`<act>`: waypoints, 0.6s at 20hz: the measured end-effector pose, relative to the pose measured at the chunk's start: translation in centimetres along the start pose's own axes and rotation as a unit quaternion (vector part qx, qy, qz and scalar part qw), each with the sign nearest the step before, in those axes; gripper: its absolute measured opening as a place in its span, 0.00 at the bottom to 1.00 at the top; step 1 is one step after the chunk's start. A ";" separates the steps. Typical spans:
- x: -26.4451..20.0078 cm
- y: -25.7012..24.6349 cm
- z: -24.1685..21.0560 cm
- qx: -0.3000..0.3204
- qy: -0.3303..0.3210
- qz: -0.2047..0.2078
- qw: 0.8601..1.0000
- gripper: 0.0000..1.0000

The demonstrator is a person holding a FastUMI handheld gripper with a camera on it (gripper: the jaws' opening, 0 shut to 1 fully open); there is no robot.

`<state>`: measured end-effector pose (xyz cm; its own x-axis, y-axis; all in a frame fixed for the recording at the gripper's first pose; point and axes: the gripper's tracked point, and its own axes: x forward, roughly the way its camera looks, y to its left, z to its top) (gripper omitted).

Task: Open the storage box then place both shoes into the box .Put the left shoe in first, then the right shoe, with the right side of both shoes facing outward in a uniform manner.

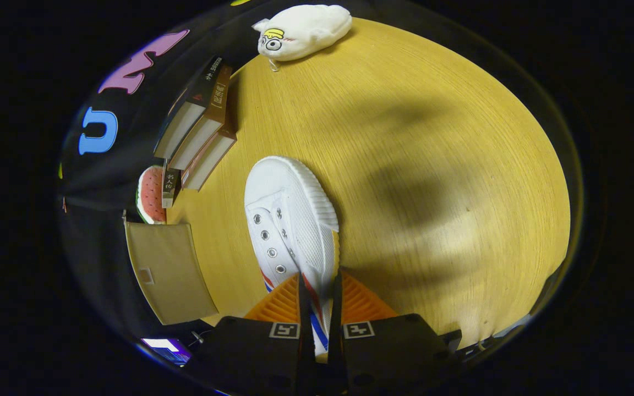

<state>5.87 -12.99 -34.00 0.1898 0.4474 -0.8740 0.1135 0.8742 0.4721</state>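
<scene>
Gripper [317,297]: both fingers are closed upon the side wall of a white canvas lace-up shoe [292,220] with a ribbed rubber toe cap and red and blue side stripes. One finger lies inside the shoe opening, the other against the outer side; the wall is pinched between them near the heel end.

Shoe: its toe points away from the fingers, out over the round yellow wood-grain tabletop [432,165]. Metal eyelets show along the lacing panel, which carries no laces. Whether the sole rests on the tabletop or is lifted off it cannot be told.

Storage box: a beige flat-sided box [171,269] stands at the tabletop's edge, beside the shoe on the side of the inner finger and close to the gripper. The face towards the camera is a plain panel bearing a small square mark. Open or closed cannot be told from this angle.

Other items: a row of hardback books [201,124] with dark and brown spines stands along the same edge, beyond the box. A red and green watermelon-slice object [149,195] sits between the books and the box. A white soft plush toy with a cartoon face [303,30] lies at the far edge of the tabletop, well beyond the shoe's toe.
</scene>
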 end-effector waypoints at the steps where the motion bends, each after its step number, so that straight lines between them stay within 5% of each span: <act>1: -0.2 0.2 -0.1 0.006 0.000 0.004 1.000 0.14; 6: -1.8 3.5 -1.9 0.046 0.001 0.035 0.998 0.13; 12: -6.3 11.7 -3.3 0.011 -0.027 0.054 0.998 0.13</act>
<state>2.80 -5.00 -23.34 0.2543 0.5266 -0.8112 0.1108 0.8174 0.5654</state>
